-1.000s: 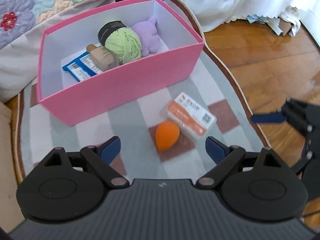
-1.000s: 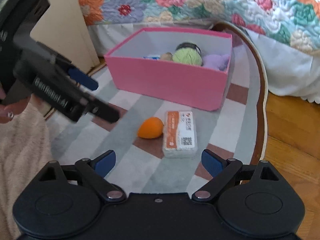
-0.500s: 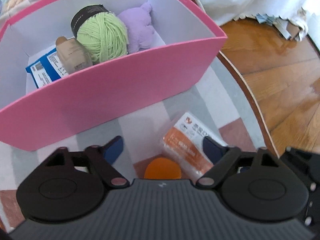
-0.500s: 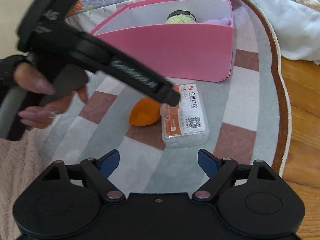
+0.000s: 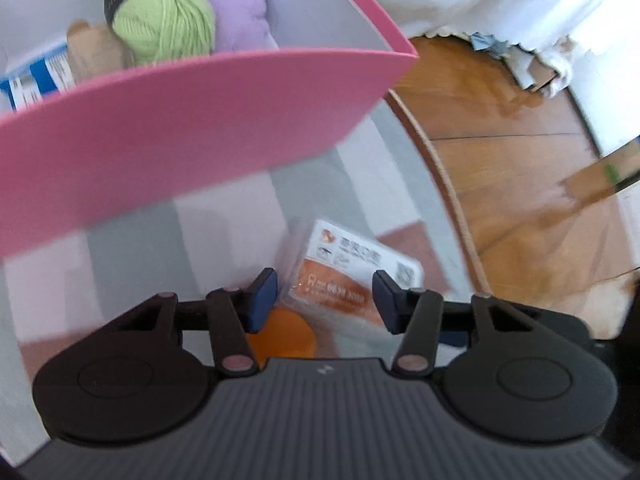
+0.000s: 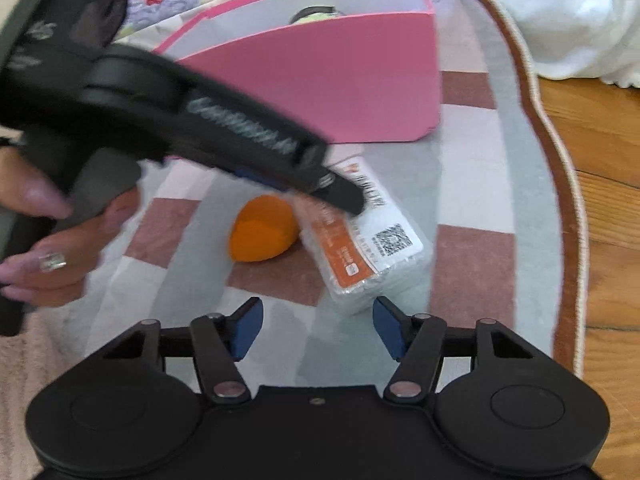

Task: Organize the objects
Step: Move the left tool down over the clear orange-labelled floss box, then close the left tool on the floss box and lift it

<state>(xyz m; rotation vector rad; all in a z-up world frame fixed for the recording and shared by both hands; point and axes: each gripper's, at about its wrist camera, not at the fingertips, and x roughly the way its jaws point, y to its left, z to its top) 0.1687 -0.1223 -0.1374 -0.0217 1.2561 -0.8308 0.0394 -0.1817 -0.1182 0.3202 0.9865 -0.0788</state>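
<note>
Left tongs (image 5: 324, 300), closing ungripped, hide part of the orange sponge (image 5: 286, 336); right tongs (image 6: 318, 328) closing empty.

The wrapped packet (image 6: 366, 248) carries a QR code; other print is unreadable.

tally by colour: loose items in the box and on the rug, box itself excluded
Orange: 2, sponge and packet, both on the rug
Green: 1, yarn ball
Purple: 1, soft toy
Blue: 1, blue packet
Tan: 1, bottle
Last four are in the pink box.
Total: 6
</note>
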